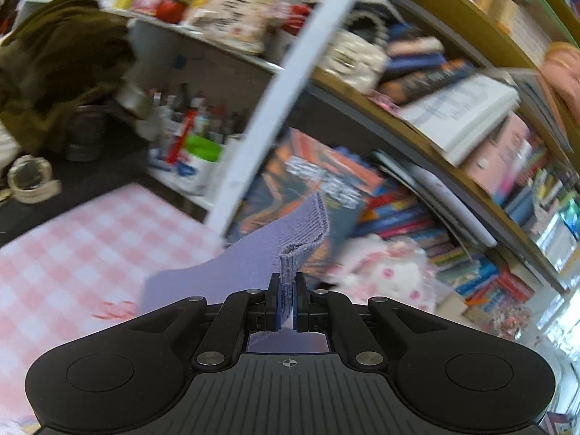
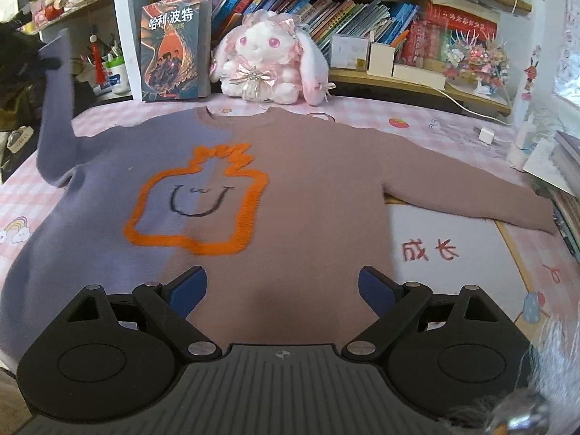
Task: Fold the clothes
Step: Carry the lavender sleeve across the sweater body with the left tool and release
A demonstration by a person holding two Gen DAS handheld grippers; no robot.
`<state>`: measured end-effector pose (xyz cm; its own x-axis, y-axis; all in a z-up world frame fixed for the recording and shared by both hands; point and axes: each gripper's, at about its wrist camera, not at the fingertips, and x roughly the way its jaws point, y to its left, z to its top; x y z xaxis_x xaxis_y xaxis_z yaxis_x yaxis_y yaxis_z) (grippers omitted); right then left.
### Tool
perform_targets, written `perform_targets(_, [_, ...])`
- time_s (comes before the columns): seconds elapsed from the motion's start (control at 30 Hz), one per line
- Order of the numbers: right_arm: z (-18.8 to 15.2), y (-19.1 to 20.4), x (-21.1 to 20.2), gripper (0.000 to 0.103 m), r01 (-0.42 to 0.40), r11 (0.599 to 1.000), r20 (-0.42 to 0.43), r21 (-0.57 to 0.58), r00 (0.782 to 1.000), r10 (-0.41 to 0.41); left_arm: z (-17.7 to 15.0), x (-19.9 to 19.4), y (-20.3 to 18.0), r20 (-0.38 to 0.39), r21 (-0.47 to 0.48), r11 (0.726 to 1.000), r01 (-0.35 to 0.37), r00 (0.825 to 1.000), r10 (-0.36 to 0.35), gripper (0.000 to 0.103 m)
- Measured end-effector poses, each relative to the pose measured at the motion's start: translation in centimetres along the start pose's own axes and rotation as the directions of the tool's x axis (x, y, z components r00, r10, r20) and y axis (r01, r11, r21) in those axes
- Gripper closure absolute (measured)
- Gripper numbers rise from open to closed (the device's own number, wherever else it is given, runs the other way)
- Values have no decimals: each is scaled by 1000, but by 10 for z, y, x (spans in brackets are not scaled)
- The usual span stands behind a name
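My left gripper [image 1: 288, 290] is pinched tight on the ribbed cuff of the purple sleeve [image 1: 290, 243], the cuff standing up just past the pads and the rest of the sleeve trailing down and away to the left of my fingers. My right gripper [image 2: 282, 290] is spread wide with nothing between its pads, hovering over the lower hem of the sweater [image 2: 290, 195], which lies flat just ahead of it on the pink checked tabletop [image 2: 453, 137].

From the right view, the lifted sleeve rises off the sweater's far left shoulder, and the brown sleeve [image 2: 471, 199] lies stretched out to the right of my open fingers.

What worries me first is the grip itself: I only have the cuff's edge, and if the sleeve's weight pulls sideways, I judge the knit could slide out of the pads mid-fold. Second, nothing pins the body of the sweater. If I carry the sleeve across, the whole garment may drag along the smooth cloth and bunch around the orange face design [image 2: 197, 199], spoiling the flat lay. My right gripper could prevent that by pressing down, but it isn't touching yet.

Beyond the collar, the plush bunny [image 2: 268, 61] and the upright book [image 2: 170, 43] stand near; a wide swing of the sleeve could knock them.
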<state>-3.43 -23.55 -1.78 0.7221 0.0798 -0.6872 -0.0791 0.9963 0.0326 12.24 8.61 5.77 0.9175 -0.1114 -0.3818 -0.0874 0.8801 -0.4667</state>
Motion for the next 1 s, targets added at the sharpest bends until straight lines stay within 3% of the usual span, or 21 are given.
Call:
perform_targets(0.37, [-3, -52, 6, 12, -82, 997, -24, 14, 996, 83, -49, 40, -91, -86, 103, 994, 42, 996, -33, 100])
perform_targets(0.77, [-9, -82, 12, 12, -70, 995, -39, 73, 997, 73, -105, 70, -143, -210, 198, 975, 100, 976, -58, 100])
perform_targets(1.0, [-11, -85, 12, 12, -62, 995, -41, 78, 997, 65, -129, 71, -153, -272, 221, 965, 142, 959, -79, 100])
